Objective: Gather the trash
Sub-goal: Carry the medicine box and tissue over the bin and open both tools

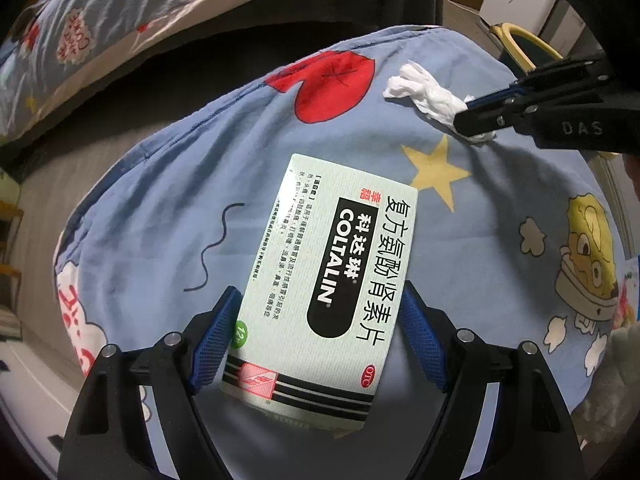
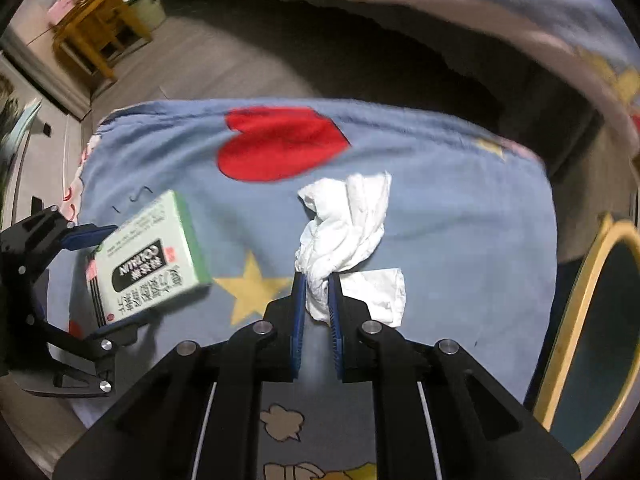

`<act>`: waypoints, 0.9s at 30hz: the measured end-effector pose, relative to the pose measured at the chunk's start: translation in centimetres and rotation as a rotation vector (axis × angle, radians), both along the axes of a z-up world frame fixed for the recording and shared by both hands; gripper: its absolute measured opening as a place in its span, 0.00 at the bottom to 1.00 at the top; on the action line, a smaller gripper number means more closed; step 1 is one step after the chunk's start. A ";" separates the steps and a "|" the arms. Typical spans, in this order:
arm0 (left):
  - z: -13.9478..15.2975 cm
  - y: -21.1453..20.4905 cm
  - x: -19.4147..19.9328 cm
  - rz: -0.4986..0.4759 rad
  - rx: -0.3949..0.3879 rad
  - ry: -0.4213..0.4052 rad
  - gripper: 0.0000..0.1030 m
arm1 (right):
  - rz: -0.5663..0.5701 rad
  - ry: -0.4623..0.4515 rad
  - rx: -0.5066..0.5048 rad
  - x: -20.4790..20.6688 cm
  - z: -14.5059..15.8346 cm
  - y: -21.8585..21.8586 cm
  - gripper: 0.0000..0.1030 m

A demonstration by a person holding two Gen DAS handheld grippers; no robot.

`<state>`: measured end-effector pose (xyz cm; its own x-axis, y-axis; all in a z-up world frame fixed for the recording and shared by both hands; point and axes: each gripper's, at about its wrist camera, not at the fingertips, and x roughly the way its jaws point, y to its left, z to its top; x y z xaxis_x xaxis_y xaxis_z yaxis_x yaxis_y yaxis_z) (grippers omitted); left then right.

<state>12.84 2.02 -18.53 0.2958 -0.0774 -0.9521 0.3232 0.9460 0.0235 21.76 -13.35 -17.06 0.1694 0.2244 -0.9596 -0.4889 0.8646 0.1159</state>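
Note:
A pale green medicine box (image 1: 328, 264) with a black label sits between the blue pads of my left gripper (image 1: 320, 290), which is shut on its long sides and holds it just above a blue cartoon-print pillow (image 1: 192, 184). In the right wrist view the same box (image 2: 148, 256) hangs tilted in the left gripper (image 2: 124, 278) at the left. My right gripper (image 2: 316, 280) is shut on a crumpled white tissue (image 2: 348, 224), pinching its lower end over the pillow (image 2: 460, 220). In the left wrist view the tissue (image 1: 420, 88) pokes out of the right gripper (image 1: 466, 120) at the upper right.
A yellow-rimmed container (image 2: 592, 320) with a dark inside stands just right of the pillow, and also shows as the yellow rim (image 1: 520, 40). A quilt (image 1: 100, 20) with the same print lies beyond a dark gap. A wooden table (image 2: 96, 20) stands on the floor at far left.

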 end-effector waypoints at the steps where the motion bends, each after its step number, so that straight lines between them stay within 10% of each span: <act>1: 0.0 0.0 0.1 0.001 -0.003 0.001 0.77 | -0.003 -0.008 -0.002 0.0 -0.1 0.0 0.20; 4: -0.1 -0.4 0.0 0.001 0.005 0.002 0.77 | -0.009 -0.056 -0.023 -0.1 0.1 0.2 0.51; 8: -0.4 -1.0 0.2 -0.011 0.025 0.011 0.76 | -0.027 -0.048 -0.014 -0.1 -0.7 -0.1 0.55; 13: 0.2 -2.2 0.4 -0.018 0.028 0.006 0.75 | -0.040 -0.020 0.014 -0.2 -0.3 -1.2 0.11; 27: 6.7 -12.0 1.8 -0.070 -0.052 -0.147 0.75 | -0.203 -0.152 0.131 -0.9 8.2 -12.9 0.11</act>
